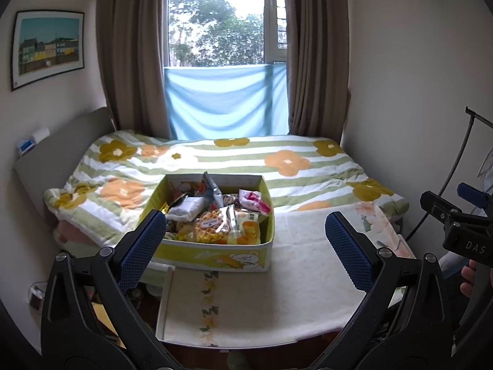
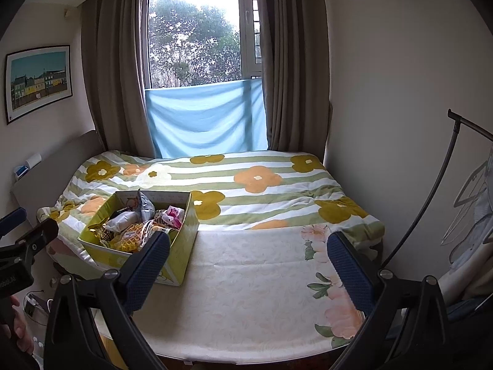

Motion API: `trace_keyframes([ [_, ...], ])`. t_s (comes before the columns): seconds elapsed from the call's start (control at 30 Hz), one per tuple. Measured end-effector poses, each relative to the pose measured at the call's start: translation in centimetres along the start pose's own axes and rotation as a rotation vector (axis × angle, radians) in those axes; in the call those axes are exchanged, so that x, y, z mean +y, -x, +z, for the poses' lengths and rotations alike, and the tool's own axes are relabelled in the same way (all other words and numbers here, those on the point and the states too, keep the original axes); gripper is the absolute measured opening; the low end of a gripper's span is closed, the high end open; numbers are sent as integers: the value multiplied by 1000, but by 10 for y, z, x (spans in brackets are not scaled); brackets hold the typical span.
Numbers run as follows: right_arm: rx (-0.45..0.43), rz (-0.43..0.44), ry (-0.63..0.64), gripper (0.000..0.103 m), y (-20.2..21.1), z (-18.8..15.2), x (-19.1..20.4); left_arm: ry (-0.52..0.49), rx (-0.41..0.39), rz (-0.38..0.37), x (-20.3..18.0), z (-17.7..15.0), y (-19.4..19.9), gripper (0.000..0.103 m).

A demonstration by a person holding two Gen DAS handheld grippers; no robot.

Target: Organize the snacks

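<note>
A yellow-green cardboard box [image 1: 215,254] [image 2: 183,243] full of several snack packets sits on the near part of the bed. A waffle packet [image 1: 212,226] [image 2: 132,237] lies on top at the front, a pink-white packet [image 1: 254,200] [image 2: 172,215] at the back right, a white packet [image 1: 188,206] on the left. My left gripper [image 1: 246,246] hangs open in front of the box, holding nothing. My right gripper [image 2: 248,262] is open over the cream sheet [image 2: 246,277], to the right of the box, and holds nothing.
The bed carries a green-striped flower quilt [image 1: 231,160] behind the box and a cream sheet [image 1: 292,277] at the near end. A grey headboard [image 1: 61,154] stands at the left, a clothes rack [image 2: 446,185] at the right. Curtains and a window are behind.
</note>
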State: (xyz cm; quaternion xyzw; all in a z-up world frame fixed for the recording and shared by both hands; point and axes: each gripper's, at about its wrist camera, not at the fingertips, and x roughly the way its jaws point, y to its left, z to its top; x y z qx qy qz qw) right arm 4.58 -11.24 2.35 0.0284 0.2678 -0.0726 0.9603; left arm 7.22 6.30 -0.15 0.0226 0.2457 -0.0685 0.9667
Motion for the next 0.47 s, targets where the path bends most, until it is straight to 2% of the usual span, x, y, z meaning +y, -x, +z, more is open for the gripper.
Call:
trace_keyframes([
  [0.37, 15, 9, -4, 102, -9, -1, 8, -15, -45, 60, 11, 0, -4, 103],
  [0.47, 36, 17, -3, 102, -18, -1, 14, -30, -31, 59, 15, 0, -12, 103],
])
